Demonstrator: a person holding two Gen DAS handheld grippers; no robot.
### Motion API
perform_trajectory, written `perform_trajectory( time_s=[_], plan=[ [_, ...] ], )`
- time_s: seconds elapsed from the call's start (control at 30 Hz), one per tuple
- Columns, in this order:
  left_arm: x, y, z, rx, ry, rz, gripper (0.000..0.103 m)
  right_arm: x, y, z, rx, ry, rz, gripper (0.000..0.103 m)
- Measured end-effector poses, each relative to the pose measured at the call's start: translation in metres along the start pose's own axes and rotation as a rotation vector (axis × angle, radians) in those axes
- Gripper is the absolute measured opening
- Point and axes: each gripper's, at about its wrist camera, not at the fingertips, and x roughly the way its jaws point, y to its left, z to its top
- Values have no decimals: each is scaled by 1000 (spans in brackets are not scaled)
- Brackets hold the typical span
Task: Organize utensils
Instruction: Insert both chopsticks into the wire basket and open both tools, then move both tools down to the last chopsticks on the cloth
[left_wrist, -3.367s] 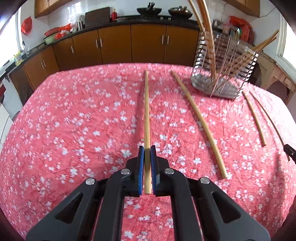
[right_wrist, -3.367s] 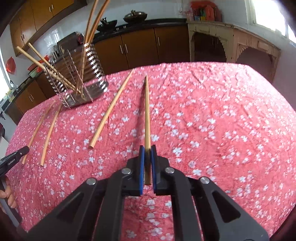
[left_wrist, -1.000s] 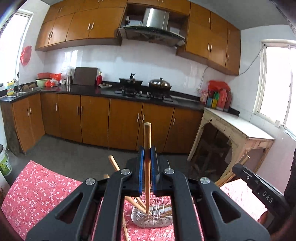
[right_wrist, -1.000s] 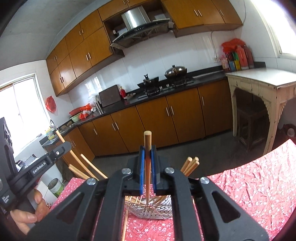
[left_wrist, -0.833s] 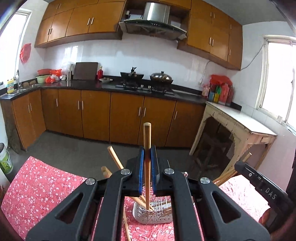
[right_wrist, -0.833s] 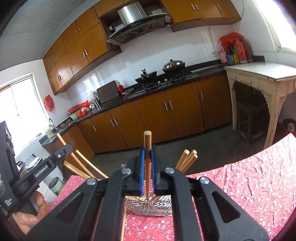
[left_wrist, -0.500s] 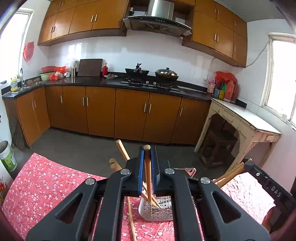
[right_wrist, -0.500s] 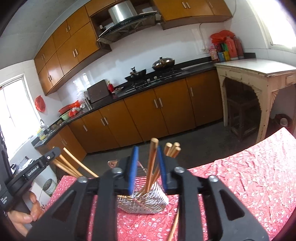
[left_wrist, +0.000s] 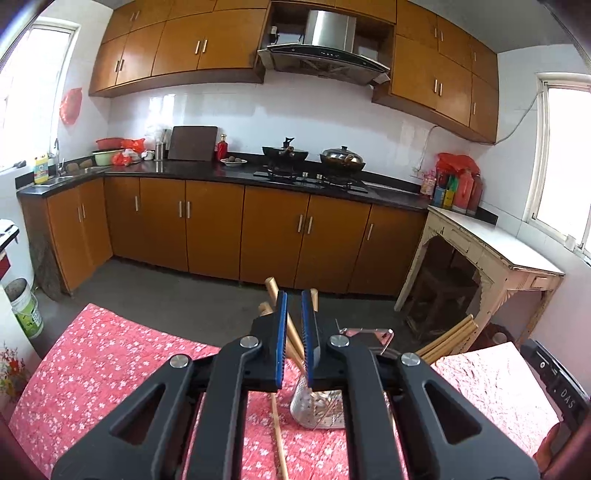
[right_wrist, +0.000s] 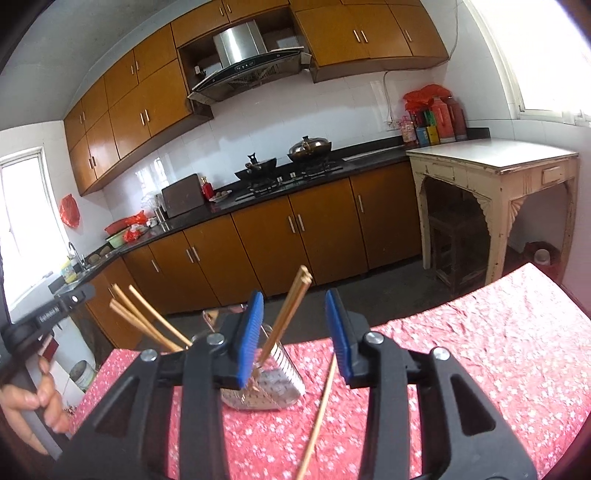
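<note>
A wire metal utensil holder (left_wrist: 317, 410) stands on the red floral tablecloth (left_wrist: 92, 369) and holds several wooden chopsticks (left_wrist: 275, 295). My left gripper (left_wrist: 291, 306) hovers above the holder, its jaws slightly apart and empty. In the right wrist view the holder (right_wrist: 266, 387) sits below my right gripper (right_wrist: 295, 306), which is wide open and empty. Chopsticks (right_wrist: 291, 310) lean out of the holder between the jaws. One loose chopstick (right_wrist: 321, 406) lies on the cloth beside the holder; another (left_wrist: 277, 435) lies in front of it.
The table's far edge (right_wrist: 480, 291) is just beyond the holder. The other hand-held gripper (right_wrist: 48, 314) shows at the left of the right wrist view. Brown kitchen cabinets (left_wrist: 258, 229) and a pale side table (right_wrist: 491, 158) stand behind.
Both grippers lowered their chopsticks into the holder and opened. The right jaws now stand wide; the left jaws have parted slightly and its chopstick has dropped in.
</note>
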Motion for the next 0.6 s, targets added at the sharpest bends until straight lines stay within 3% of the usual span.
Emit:
perform_trajectory(
  time_s=[0.2, 0.27, 0.33, 0.6],
  plan=[
    [-18, 22, -22, -10, 13, 28, 10, -4, -11, -32, -3, 57, -28, 36],
    [-20, 32, -35, -17, 29, 45, 19, -1, -14, -46, -10, 88, -40, 36],
    [-19, 39, -46, -21, 44, 60, 20, 4, -16, -60, -13, 117, -49, 36],
    [5, 63, -118, -3, 168, 108, 20, 32, -15, -123, -14, 259, -61, 36]
  ],
)
